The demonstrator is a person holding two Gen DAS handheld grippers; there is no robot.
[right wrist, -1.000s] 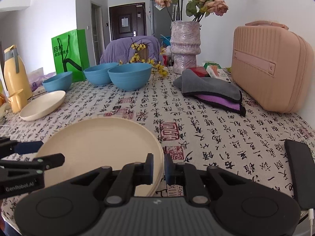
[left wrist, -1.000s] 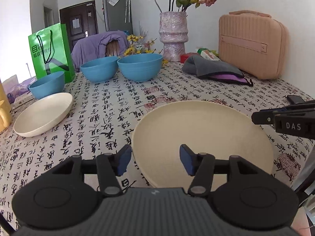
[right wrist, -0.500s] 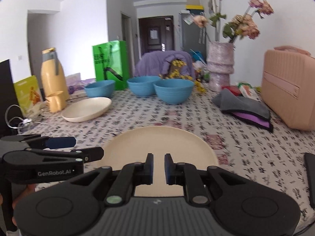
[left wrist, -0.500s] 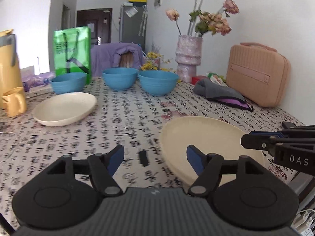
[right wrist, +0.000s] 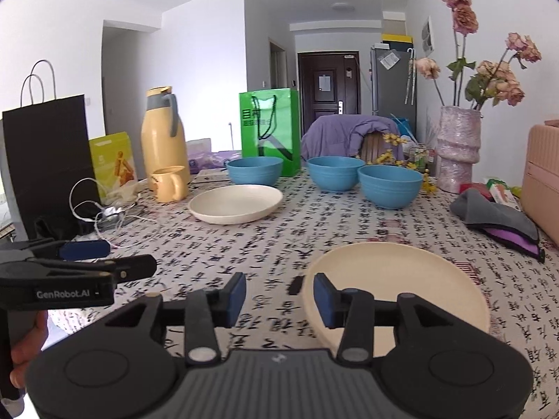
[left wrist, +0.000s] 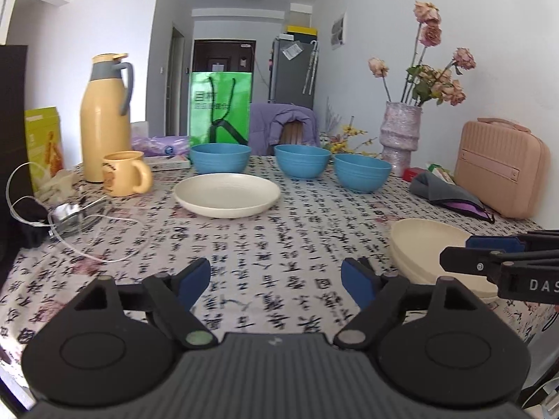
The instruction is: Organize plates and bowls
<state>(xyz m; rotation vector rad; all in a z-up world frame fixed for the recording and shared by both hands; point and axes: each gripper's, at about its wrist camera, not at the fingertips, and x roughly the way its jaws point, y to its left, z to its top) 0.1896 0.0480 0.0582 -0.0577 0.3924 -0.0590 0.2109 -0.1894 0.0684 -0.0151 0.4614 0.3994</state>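
The surface, covered in a calligraphy-print cloth, carries a cream plate ahead of the jaws, three blue bowls behind it, and another cream plate nearer right.

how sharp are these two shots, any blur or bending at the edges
Left wrist view: tablecloth print smears near the camera, the far plate and blue bowls are sharper, and the walls bow from the fisheye. Right wrist view: the same near smear, a dark vignette in the corners, and bright window glare behind the yellow jug.
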